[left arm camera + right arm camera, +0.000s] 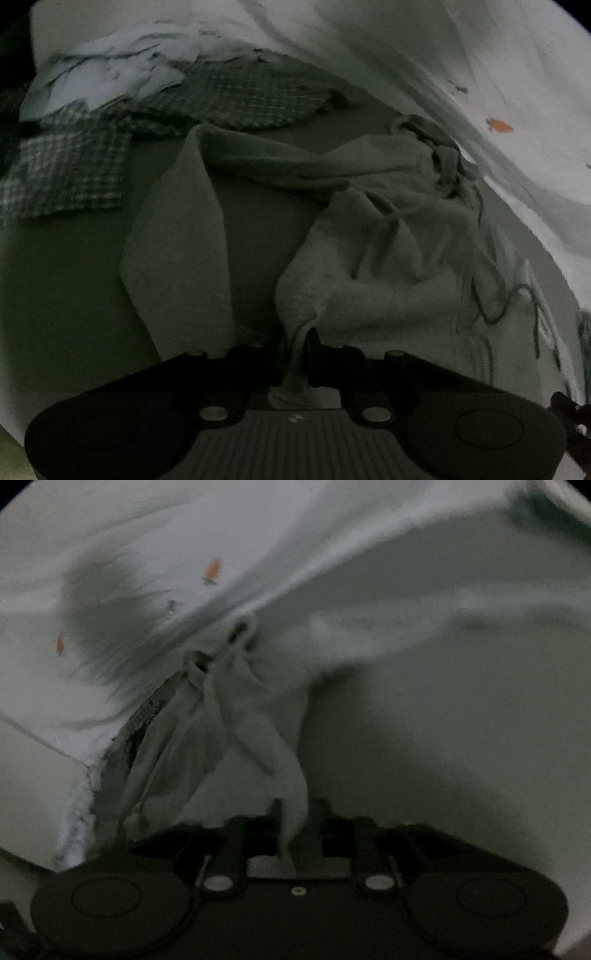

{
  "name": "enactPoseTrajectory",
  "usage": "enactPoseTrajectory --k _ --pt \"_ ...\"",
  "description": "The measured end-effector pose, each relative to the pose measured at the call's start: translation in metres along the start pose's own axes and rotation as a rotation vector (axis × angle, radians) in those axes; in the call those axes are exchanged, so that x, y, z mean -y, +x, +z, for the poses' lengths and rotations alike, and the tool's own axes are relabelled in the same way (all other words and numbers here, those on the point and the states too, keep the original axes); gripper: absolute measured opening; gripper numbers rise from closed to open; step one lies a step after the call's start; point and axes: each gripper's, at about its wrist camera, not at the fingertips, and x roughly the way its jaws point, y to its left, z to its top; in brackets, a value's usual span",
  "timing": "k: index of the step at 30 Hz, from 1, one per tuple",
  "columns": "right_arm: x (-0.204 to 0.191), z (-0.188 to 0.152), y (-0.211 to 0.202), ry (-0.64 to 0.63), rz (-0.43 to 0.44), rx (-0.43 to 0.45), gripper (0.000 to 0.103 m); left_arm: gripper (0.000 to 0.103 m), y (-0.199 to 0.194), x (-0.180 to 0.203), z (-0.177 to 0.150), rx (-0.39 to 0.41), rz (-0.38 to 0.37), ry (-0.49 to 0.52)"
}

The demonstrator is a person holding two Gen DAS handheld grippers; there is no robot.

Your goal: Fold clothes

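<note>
Lifting grey garment (373,236), both tongs pinching its fabric.
Left tongs (295,354), right tongs (293,823) clamped; no fold visible yet; plaid shirt (229,96) behind garment unfolded.

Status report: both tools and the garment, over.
Left tool shut on grey garment. Right tool shut on same pale fabric. Plaid shirt lies beyond, apart.

Fleecy matt grey garment (388,258), woven checked shirt (229,99), smooth white printed sheet (480,74)

Dim light, dark green surface (66,280), pale carrot-print sheet (517,74) behind.
</note>
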Motion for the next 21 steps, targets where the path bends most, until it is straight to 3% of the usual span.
enactPoseTrajectory --k 5,7,8,10,13,14,15,16,17,18,21 --pt "0.023 -0.024 0.009 0.145 0.099 -0.027 0.037 0.017 0.004 -0.003 0.003 -0.014 -0.002 0.023" --pt "0.025 -0.025 0.012 0.225 0.187 -0.001 0.042 0.02 0.006 -0.006 0.003 -0.022 -0.005 0.02" --pt "0.025 -0.025 0.013 0.248 0.229 0.012 0.049 0.02 0.007 -0.01 0.003 -0.024 -0.01 0.02" --pt "0.023 -0.023 0.014 0.26 0.296 0.027 0.057 0.021 0.008 -0.012 0.003 -0.031 -0.017 0.016" --pt "0.012 -0.022 0.029 0.187 0.272 -0.027 0.059 0.023 0.012 -0.014 0.004 -0.043 -0.025 0.002" --pt "0.009 -0.022 0.036 0.162 0.252 -0.057 0.052 0.022 0.014 -0.014 0.005 -0.045 -0.026 -0.004" --pt "0.006 -0.023 0.045 0.145 0.237 -0.089 0.036 0.02 0.015 -0.013 0.005 -0.044 -0.029 -0.007" --pt "0.006 -0.023 0.051 0.148 0.242 -0.114 0.026 0.015 0.014 -0.011 0.006 -0.036 -0.03 -0.003" --pt "0.006 -0.021 0.051 0.156 0.254 -0.117 0.006 0.013 0.012 -0.007 0.006 -0.026 -0.034 0.004" --pt "0.006 -0.02 0.048 0.157 0.26 -0.106 0.006 0.011 0.007 -0.003 0.007 -0.012 -0.047 0.005" --pt "-0.01 -0.003 0.012 0.026 0.248 0.034 0.005 0.011 -0.01 0.008 0.011 0.031 -0.088 -0.001"
